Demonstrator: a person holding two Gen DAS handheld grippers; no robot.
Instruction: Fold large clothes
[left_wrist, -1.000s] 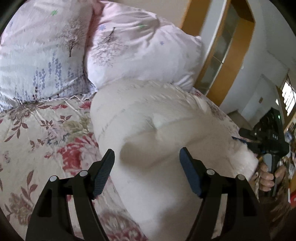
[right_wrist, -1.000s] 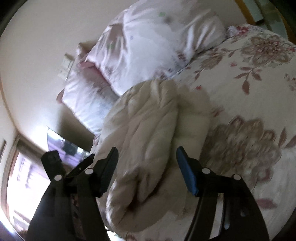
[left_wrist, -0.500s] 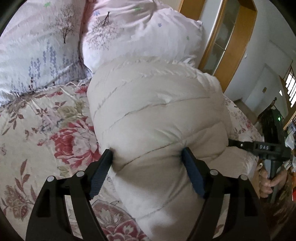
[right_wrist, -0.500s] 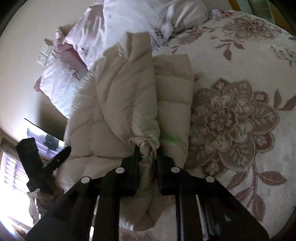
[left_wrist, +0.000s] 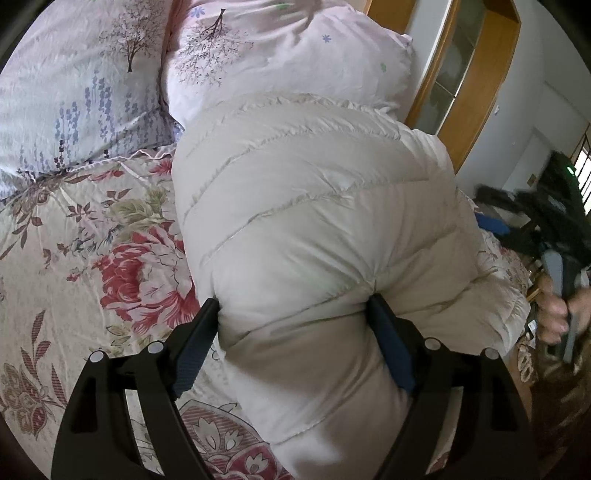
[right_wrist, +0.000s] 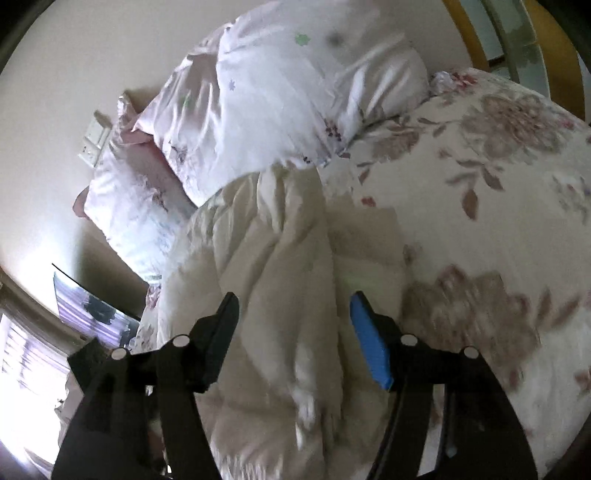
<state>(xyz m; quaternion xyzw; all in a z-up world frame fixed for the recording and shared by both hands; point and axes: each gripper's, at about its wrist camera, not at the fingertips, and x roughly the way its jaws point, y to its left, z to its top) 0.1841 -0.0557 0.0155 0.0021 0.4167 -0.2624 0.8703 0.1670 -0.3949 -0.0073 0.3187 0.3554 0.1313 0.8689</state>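
A cream quilted puffer jacket (left_wrist: 314, 221) lies bunched in a thick fold on the floral bedspread (left_wrist: 92, 258). My left gripper (left_wrist: 295, 325) is open wide, and its fingers press against both sides of the jacket's bulk. In the right wrist view the jacket (right_wrist: 266, 295) lies below the pillows. My right gripper (right_wrist: 293, 325) is open and empty just above the jacket. The right gripper also shows in the left wrist view (left_wrist: 554, 236), held in a hand beside the bed's right edge.
Two pale floral pillows (left_wrist: 92, 85) (left_wrist: 288, 51) lean at the head of the bed, just behind the jacket. A wooden wardrobe (left_wrist: 476, 66) stands to the right. The bedspread (right_wrist: 480, 184) stretches right of the jacket. A wall switch plate (right_wrist: 94, 138) is at the left.
My right gripper was shut on a pinch of the jacket half a second ago; it has let go, opened and pulled back. The left gripper has pushed deeper around the jacket.
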